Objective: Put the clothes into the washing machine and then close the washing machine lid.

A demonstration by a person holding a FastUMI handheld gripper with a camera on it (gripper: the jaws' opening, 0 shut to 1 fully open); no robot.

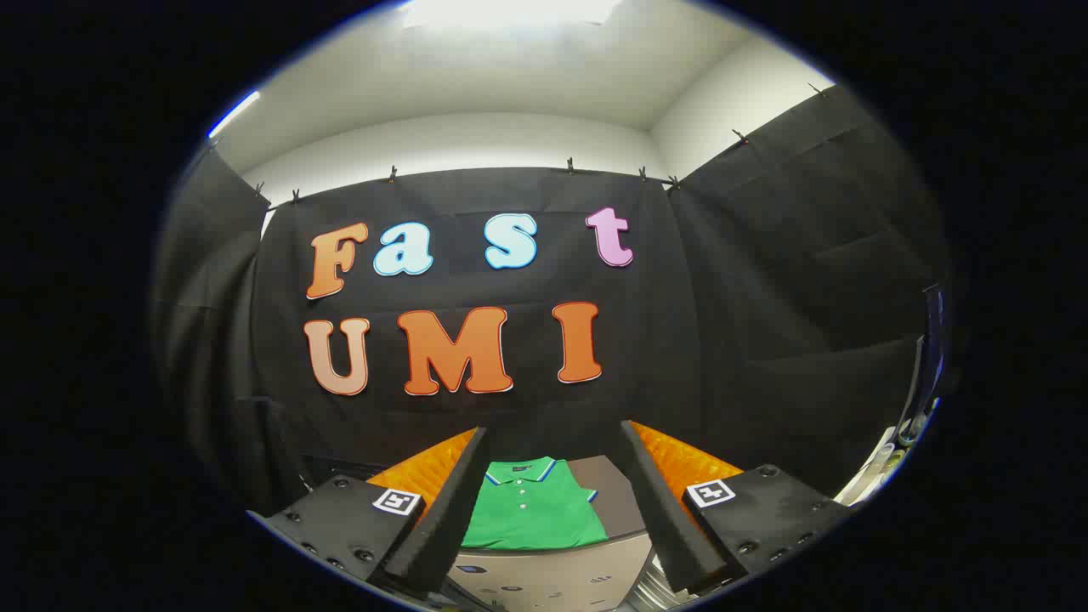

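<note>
Green polo shirt (531,510): folded flat, collar away from the camera, buttons up, lying on a grey-brown flat top (614,497). Top probably the closed lid of the washing machine (552,578), judging by the pale control strip below its front edge; not certain. Placement apparently staged for an easy pick: neat, centred, squarely presented.

Gripper (552,442): fingers spread wide, holding nothing, raised above and short of the shirt, so that the garment shows between them. Wide spread presumably set to straddle the folded cloth on descent.

Black cloth wall (765,297): backdrop beyond, clipped along its upper hem.

Status: shirt not yet grasped; loading and lid closing both outstanding.
</note>
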